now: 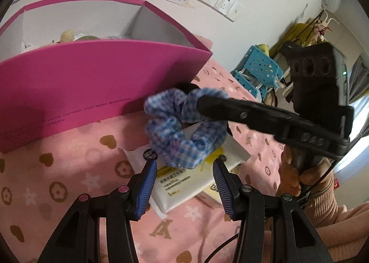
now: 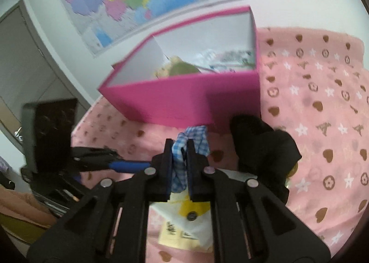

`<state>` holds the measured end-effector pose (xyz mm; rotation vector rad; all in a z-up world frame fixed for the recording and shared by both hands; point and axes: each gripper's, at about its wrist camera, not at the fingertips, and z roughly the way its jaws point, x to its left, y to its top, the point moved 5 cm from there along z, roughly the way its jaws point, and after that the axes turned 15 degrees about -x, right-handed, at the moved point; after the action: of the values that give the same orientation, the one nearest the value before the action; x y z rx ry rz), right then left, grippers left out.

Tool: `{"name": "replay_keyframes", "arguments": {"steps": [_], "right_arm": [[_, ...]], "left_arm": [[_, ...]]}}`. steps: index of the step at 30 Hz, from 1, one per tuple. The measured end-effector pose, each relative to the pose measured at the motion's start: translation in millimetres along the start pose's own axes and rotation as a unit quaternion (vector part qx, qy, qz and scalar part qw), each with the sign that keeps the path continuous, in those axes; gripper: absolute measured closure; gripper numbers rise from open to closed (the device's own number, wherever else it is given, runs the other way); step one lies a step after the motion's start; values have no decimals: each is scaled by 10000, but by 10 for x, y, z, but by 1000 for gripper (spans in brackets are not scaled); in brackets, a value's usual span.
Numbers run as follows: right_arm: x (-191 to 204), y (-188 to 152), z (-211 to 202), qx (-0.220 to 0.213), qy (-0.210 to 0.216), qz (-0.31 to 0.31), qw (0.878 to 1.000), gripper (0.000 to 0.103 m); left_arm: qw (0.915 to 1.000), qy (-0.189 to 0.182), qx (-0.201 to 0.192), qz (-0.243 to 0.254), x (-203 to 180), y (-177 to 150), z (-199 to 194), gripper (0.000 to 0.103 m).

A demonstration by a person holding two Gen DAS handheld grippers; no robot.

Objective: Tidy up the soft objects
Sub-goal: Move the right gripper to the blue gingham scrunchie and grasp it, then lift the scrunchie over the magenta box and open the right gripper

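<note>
A blue-and-white checked scrunchie [image 1: 180, 129] hangs just above the pink patterned cloth, in front of the pink box [image 1: 92, 83]. My right gripper [image 1: 200, 101] reaches in from the right and is shut on its upper edge. In the right wrist view the fabric [image 2: 196, 138] is pinched between the right gripper [image 2: 180, 145] jaws. My left gripper [image 1: 184, 163] stands open just below the scrunchie, over a white and yellow tissue pack [image 1: 180, 186], with nothing between its pads. The pink box [image 2: 184, 99] holds a greenish plush [image 2: 182, 68] and other soft items.
A black soft item [image 2: 260, 147] lies to the right of the box's near corner. The tissue pack [image 2: 184, 223] rests on the pink cloth [image 2: 322, 101]. A blue plastic basket [image 1: 260, 66] stands past the far edge. A hand [image 1: 297, 177] in a pink sleeve holds the right gripper.
</note>
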<state>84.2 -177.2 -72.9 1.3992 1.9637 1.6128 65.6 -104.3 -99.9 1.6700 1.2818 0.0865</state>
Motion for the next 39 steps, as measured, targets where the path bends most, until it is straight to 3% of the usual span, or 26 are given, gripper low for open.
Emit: {"name": "replay_keyframes", "arguments": {"steps": [8, 19, 29, 39], "right_arm": [[255, 234, -171, -316, 274, -223, 9989, 91], [408, 700, -215, -726, 391, -711, 9941, 91], [221, 1127, 46, -879, 283, -830, 9923, 91], [-147, 1313, 468, -734, -27, -724, 9947, 91]], "left_arm": [[9992, -55, -354, 186, -154, 175, -103, 54], [9935, 89, -918, 674, -240, 743, -229, 58], [9914, 461, -947, 772, -26, 1115, 16, 59], [9910, 805, -788, 717, 174, 1521, 206, 59]]}}
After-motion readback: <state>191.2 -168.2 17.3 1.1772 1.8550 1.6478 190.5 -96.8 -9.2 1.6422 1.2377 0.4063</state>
